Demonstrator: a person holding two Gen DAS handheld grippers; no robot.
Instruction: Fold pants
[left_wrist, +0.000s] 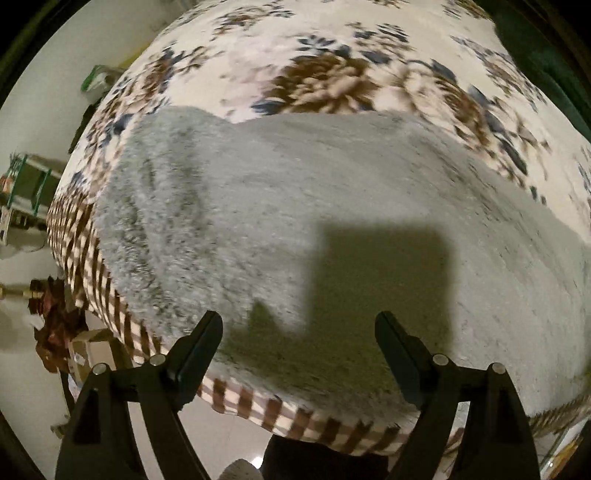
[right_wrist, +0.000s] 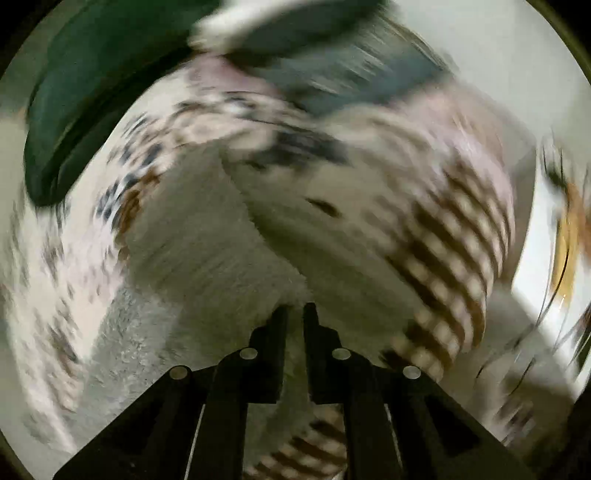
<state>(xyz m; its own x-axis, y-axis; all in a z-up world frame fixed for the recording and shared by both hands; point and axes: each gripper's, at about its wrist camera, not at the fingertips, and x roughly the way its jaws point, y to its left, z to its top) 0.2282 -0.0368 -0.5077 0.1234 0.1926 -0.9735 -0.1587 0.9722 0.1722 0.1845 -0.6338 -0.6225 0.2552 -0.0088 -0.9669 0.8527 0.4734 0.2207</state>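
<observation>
The pants (left_wrist: 280, 206) are pale grey and fluffy, spread over a bed with a floral blanket (left_wrist: 325, 74). My left gripper (left_wrist: 298, 325) hangs open just above the pants near the bed's front edge, with nothing between its fingers. In the right wrist view the picture is heavily blurred by motion. My right gripper (right_wrist: 295, 314) is shut on a fold of the grey pants (right_wrist: 207, 251), and the cloth rises from the fingers toward the bed.
The blanket has a brown checked border (left_wrist: 258, 406) hanging over the bed's edge. A green headboard (right_wrist: 74, 110) stands behind the bed. Shelves and clutter (left_wrist: 26, 192) stand by the wall to the left. Shiny floor (left_wrist: 221, 435) lies below the edge.
</observation>
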